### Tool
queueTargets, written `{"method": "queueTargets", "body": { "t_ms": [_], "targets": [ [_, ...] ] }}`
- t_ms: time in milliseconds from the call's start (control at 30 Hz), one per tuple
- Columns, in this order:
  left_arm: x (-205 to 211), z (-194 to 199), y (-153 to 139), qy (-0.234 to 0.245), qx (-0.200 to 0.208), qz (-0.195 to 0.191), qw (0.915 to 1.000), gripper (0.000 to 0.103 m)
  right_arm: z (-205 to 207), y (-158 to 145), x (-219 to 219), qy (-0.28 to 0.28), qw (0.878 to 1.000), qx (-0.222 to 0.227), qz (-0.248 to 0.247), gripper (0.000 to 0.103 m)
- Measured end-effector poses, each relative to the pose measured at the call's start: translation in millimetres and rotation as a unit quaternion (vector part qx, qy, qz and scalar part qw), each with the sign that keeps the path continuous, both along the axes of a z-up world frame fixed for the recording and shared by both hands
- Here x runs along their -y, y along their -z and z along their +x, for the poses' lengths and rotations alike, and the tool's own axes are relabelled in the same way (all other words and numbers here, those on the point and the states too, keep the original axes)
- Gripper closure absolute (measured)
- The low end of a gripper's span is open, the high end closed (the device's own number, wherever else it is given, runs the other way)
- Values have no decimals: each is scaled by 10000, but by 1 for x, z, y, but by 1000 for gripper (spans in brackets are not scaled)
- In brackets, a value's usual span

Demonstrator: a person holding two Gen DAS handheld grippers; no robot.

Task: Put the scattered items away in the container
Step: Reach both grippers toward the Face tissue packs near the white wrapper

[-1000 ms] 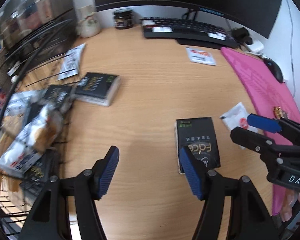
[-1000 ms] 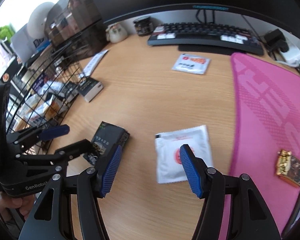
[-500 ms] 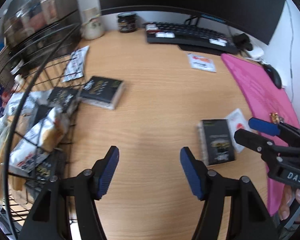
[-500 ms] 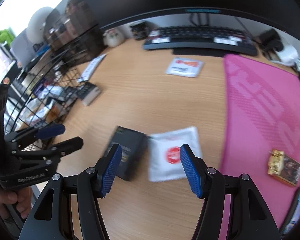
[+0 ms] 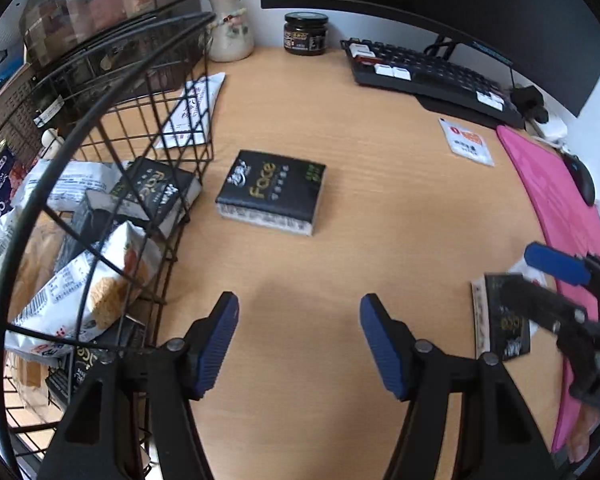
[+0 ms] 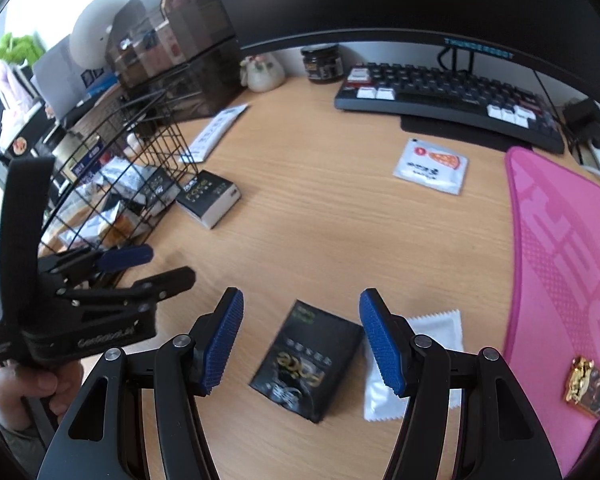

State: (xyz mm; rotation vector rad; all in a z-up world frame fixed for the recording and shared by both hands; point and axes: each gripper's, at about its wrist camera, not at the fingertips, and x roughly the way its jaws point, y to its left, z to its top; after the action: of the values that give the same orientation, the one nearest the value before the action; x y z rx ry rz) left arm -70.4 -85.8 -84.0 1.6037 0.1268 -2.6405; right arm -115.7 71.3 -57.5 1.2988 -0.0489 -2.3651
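Observation:
A black wire basket (image 5: 100, 152) at the left holds several snack packs and tissue packs; it also shows in the right wrist view (image 6: 112, 184). A black "Face" tissue pack (image 5: 272, 192) lies on the desk beside the basket. My left gripper (image 5: 298, 344) is open and empty over bare desk, short of that pack. My right gripper (image 6: 300, 340) is open, with a second black tissue pack (image 6: 308, 364) lying on the desk between its fingers. A white sachet (image 6: 416, 360) lies beside that pack.
Another white sachet (image 6: 432, 166) lies near the keyboard (image 6: 448, 100). A white packet (image 5: 192, 112) leans by the basket. A pink mat (image 6: 564, 264) with a small gold-wrapped item (image 6: 588, 384) is at the right. A jar (image 5: 305, 33) and vase (image 5: 230, 28) stand at the back.
My left gripper has swung left, away from the near tissue pack and toward the basket. My right gripper has shifted so the near tissue pack now lies between its fingers instead of the sachet.

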Motion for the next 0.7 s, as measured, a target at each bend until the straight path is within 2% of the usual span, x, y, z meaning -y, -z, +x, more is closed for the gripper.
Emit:
{"method": "queueTargets", "body": {
  "t_ms": [133,300,500,600,700],
  "targets": [
    [2,-13,0,38,-21,-24,10000,34,-4,-1,4,19,10000,-8,23,42],
    [12,-21,-2,-153,-49,1,9999,34,-11,2,2,61,9999,45,81,42],
    [-2,-47,-8,-128,-93,62,9999,34,-13,10,-5,56,9999,120,11,42],
    [-7,-62,-13,-140,-215,-53,9997,34,-14,12,-12,91,9999,142,-13,42],
    [-4,-79,-6,-233,-155,-106,9996,34,-16,11,-19,123,9998,112,-59,42]
  ]
}}
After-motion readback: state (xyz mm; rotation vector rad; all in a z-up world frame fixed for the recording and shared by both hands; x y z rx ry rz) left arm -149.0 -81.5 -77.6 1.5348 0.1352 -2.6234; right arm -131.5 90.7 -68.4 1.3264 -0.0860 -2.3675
